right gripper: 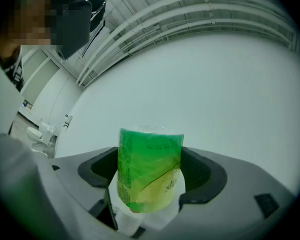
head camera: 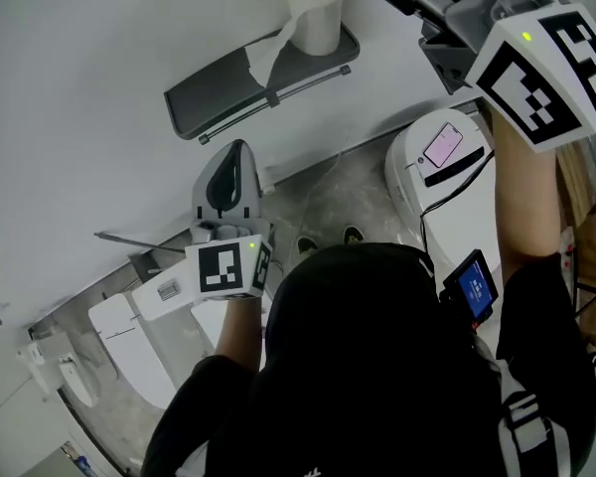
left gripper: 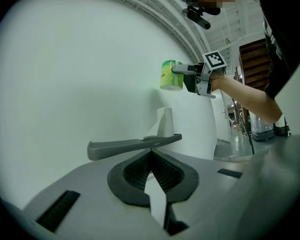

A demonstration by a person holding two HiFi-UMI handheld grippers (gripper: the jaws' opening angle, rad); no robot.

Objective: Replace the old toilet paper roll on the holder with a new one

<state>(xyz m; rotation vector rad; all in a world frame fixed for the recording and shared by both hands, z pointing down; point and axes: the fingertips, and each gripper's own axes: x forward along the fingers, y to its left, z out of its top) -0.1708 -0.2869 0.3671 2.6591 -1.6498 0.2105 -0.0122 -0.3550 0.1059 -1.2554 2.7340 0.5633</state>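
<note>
New green plastic-wrapped toilet roll [right gripper: 150, 169] being clamped between jaws of right gripper [right gripper: 152, 176] and held above grey wall-mounted holder shelf [head camera: 219, 102]. Old white paper roll [head camera: 314, 15] standing on shelf. Left gripper [left gripper: 150, 155] being pointed at shelf, jaws together, nothing held. Swap judged barely started; old roll to be lifted off first.

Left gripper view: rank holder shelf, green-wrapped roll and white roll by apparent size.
1. holder shelf, clearly largest.
2 and 3. green-wrapped roll and white roll look about alike; distance may differ, so unranked.
</note>
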